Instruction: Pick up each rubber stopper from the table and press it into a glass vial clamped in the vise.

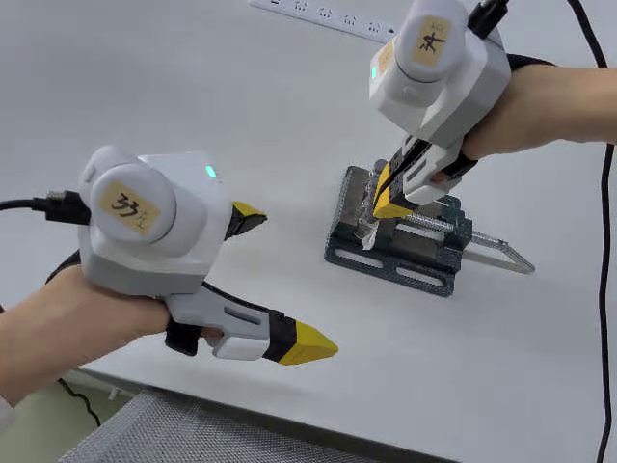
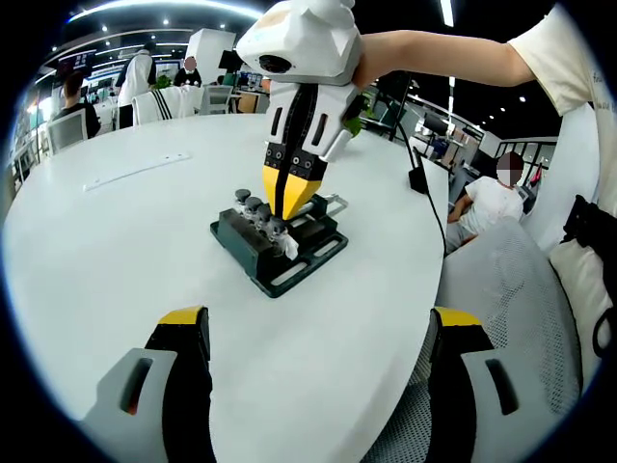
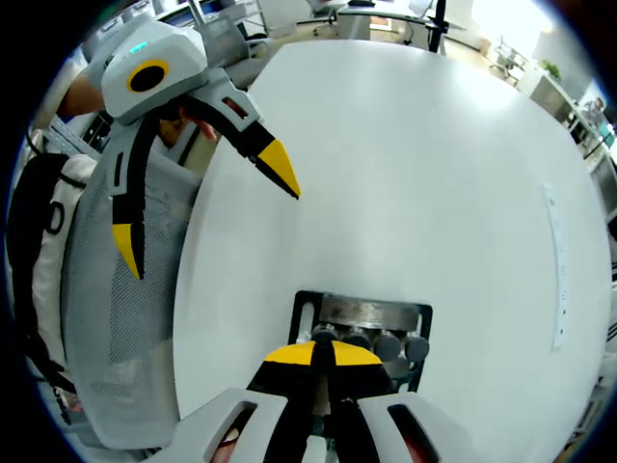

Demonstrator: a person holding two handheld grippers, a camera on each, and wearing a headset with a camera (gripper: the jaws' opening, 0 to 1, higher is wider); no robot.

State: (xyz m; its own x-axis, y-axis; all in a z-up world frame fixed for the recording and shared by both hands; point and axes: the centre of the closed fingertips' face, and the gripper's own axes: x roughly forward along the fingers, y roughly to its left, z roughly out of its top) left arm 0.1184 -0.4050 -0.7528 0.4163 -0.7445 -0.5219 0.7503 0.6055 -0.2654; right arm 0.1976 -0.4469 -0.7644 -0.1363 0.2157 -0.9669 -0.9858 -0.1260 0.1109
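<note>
A dark metal vise stands on the white table and clamps a row of glass vials topped with grey rubber stoppers. My right gripper comes down from above with its yellow tips shut together, resting on the near end of that row. Whether a stopper sits under the tips is hidden. My left gripper hovers open and holds nothing, near the table's front edge, well left of the vise.
A white power strip lies at the far side of the table. A black cable runs down the right. The vise's screw handle sticks out rightward. A grey mesh chair stands below the table's front edge.
</note>
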